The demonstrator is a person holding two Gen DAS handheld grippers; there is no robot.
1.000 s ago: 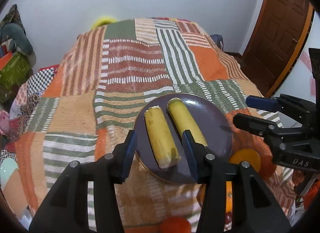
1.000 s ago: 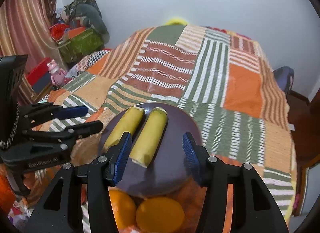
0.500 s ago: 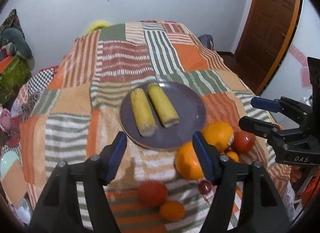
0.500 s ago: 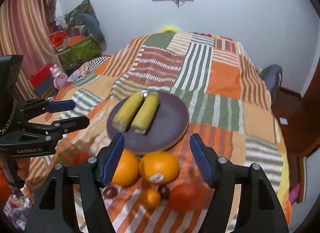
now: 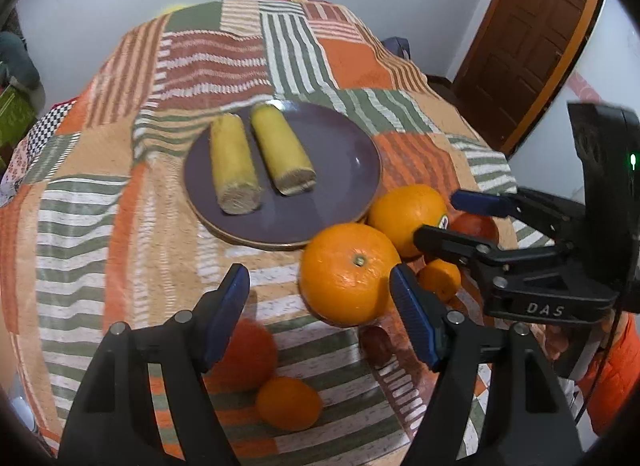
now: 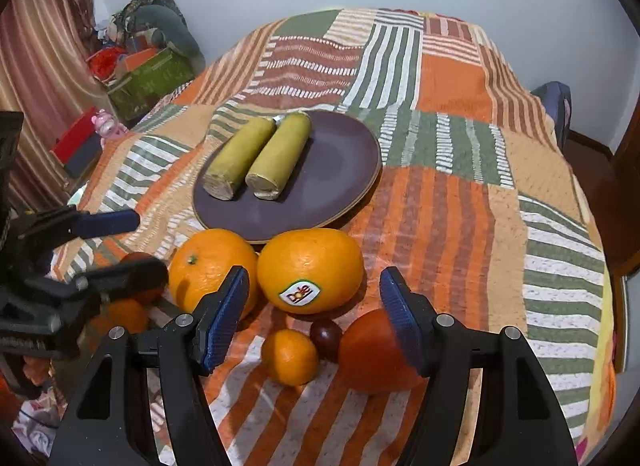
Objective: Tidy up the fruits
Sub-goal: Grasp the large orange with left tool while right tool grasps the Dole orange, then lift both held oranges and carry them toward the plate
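Observation:
A dark purple plate [image 5: 344,169] [image 6: 344,169] holds two yellow corn cobs [image 5: 256,157] [image 6: 256,153] side by side. In front of it lie two big oranges [image 5: 348,274] [image 6: 310,276], one with a Dole sticker, a red tomato [image 6: 372,354], a second tomato [image 5: 244,354], small oranges [image 6: 290,356] [image 5: 288,402] and a dark grape [image 6: 326,332]. My left gripper [image 5: 320,314] is open and empty, above the cloth beside the near big orange. My right gripper [image 6: 314,314] is open and empty, over the Dole orange and small fruits.
A patchwork striped cloth [image 6: 460,193] covers the round table. A brown door [image 5: 528,37] is at the right. Boxes and toys [image 6: 144,65] sit on the floor at the left. A blue chair back [image 6: 554,101] stands behind the table's right edge.
Both grippers have pulled back from the plate toward the table's front edge and opened wider. The oranges, tomatoes and grape have come into view.

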